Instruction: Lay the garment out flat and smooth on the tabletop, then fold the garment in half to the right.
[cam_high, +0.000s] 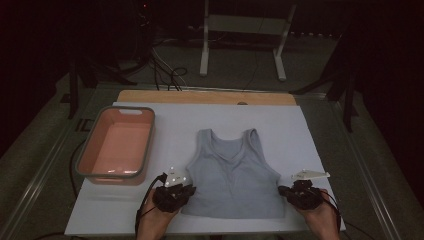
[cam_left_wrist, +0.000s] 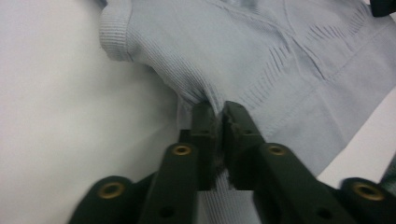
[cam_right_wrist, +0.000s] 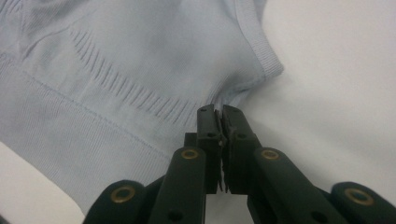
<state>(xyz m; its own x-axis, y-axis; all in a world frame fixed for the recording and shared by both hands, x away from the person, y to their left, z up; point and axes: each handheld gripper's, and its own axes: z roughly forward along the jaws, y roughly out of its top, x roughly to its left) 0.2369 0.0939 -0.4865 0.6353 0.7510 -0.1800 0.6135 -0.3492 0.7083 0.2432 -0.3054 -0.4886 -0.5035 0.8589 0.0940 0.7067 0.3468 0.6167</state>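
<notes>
Both grippers pinching the top's side seams, fold or lift not yet begun.

The top (cam_high: 232, 172) is lying flat, face up, at the mat's (cam_high: 300, 125) centre. The left gripper (cam_high: 187, 189) is nipping its edge at 9 o'clock, the right gripper (cam_high: 284, 190) at 3 o'clock, both sets of jaws pressed together on cloth. Judging by this, gripping is done; moving the top is left. A pink tub (cam_high: 119, 145) is sitting empty at 10 o'clock, well apart; nothing is blocking the way.
</notes>
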